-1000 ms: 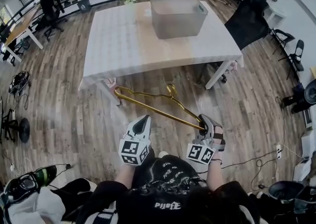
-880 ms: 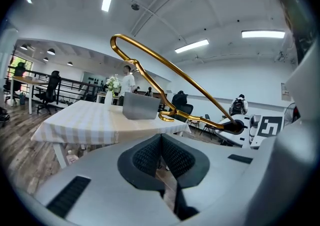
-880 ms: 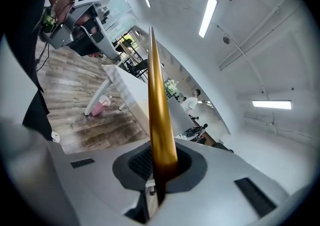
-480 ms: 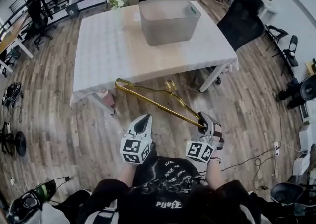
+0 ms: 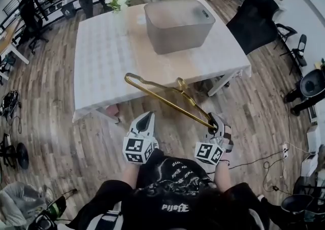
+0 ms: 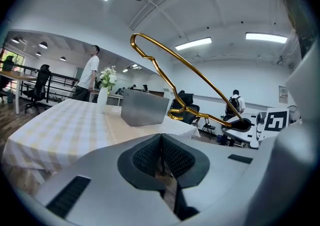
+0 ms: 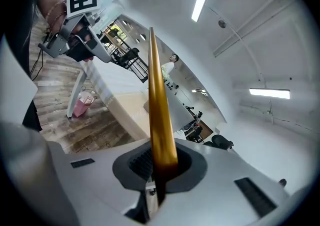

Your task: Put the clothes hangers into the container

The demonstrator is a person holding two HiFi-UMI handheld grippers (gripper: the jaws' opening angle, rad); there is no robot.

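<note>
Clothes hanger (image 7: 160,110): 1, gold metal, held in the air just short of 1 table (image 5: 101,56), clamped at 1 end in the right gripper (image 5: 213,123). 1 grey container (image 5: 177,18) sits on the table's far side. The left gripper (image 5: 144,120), jaws together and empty, points forward alongside. Both grippers tilt slightly down.

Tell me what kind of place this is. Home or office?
Probably an open-plan office or lab workspace: black swivel office chairs, loose black cables on the wood-plank floor, and long white ceiling strip lights.
</note>
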